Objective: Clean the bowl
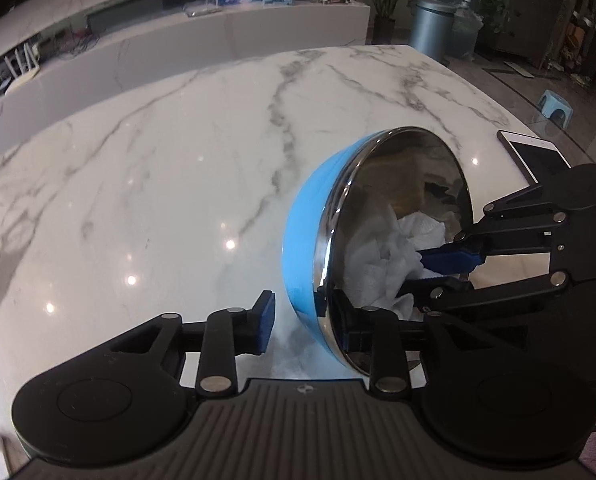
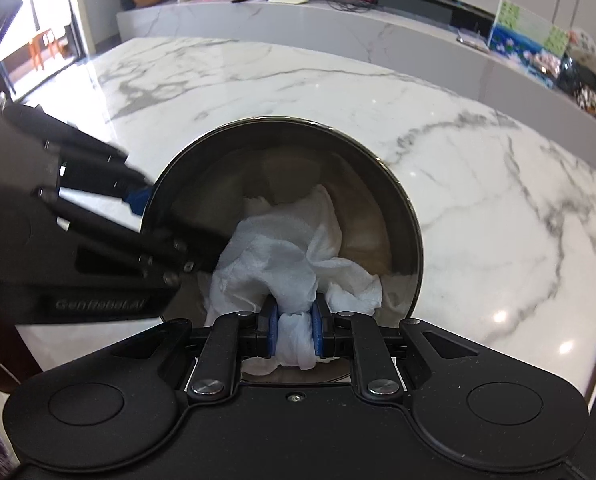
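Seen from the left wrist camera, the bowl (image 1: 378, 240), blue outside and mirror-bright steel inside, stands tipped on its side over the marble tabletop (image 1: 158, 184), its mouth turned to the right. The left gripper (image 1: 298, 320) straddles the lower rim with its jaws wide: one blue pad sits clear of the blue wall, while the other finger reaches inside, and whether either presses the rim cannot be told. The right gripper (image 1: 442, 266) enters from the right, pushing a crumpled white paper towel (image 1: 382, 264) into the bowl. A tablet (image 1: 536, 156) lies near the tabletop's far right edge; broad bare marble stretches to the left. From the right wrist camera, the right gripper (image 2: 295, 330) has its jaws drawn narrow, pinching the paper towel (image 2: 294, 256), whose bulk fills the bowl (image 2: 378, 184) directly ahead. The left gripper (image 2: 138, 216) holds the bowl's left rim, and open tabletop (image 2: 498, 208) lies beyond and right.
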The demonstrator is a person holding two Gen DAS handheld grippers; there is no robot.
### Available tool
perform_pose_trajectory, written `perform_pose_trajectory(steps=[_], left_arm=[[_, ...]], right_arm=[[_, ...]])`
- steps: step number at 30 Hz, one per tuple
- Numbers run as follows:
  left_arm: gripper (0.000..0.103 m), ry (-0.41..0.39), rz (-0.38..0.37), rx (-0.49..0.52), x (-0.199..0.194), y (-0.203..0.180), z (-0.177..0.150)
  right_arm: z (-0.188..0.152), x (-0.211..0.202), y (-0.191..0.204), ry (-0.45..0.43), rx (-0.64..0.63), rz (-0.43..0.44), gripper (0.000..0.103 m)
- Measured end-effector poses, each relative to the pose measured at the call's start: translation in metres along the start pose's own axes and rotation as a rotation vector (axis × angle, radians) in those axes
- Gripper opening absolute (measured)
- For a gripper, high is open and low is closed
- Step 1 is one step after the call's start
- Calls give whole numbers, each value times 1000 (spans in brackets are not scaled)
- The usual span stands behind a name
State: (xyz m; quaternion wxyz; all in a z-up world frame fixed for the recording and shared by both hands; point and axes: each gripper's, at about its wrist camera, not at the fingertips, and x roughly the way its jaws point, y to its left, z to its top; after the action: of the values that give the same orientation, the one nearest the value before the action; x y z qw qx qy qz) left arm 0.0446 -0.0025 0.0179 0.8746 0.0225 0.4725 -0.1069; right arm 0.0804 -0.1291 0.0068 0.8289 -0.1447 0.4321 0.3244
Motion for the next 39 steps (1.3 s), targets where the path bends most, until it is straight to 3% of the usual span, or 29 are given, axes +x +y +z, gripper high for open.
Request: perform_pose_trajectory(steps=[4,10,15,18,23,26,33,39], left_arm=[[19,12,-49,-42,0,6,-1],[16,18,-46,-67,-1,12,4],[13,40,-36,-102,-4,23,8],[13,47,-30,-107,-4,23,10],[13,49,-19,-105,-4,21,12],[13,47,-15,-104,-4,21,13],[14,45,-19,-100,-3,20,15],[16,35,-30,-114,-2,21,17]], right_arm=[[-5,-1,-3,-2,10,9,15],[-14,-12,3,-32,-58,29,18],[-9,-23,11,-142,-256,26,51],[-10,-20,16,-141,-281,20,52],[-7,-7,15,-111,-210,65,55],[-6,-6,18,-93,-180,73,54],[-4,-2,16,-58,-157,19,24],[-3,2,3,-48,-44,35,18]])
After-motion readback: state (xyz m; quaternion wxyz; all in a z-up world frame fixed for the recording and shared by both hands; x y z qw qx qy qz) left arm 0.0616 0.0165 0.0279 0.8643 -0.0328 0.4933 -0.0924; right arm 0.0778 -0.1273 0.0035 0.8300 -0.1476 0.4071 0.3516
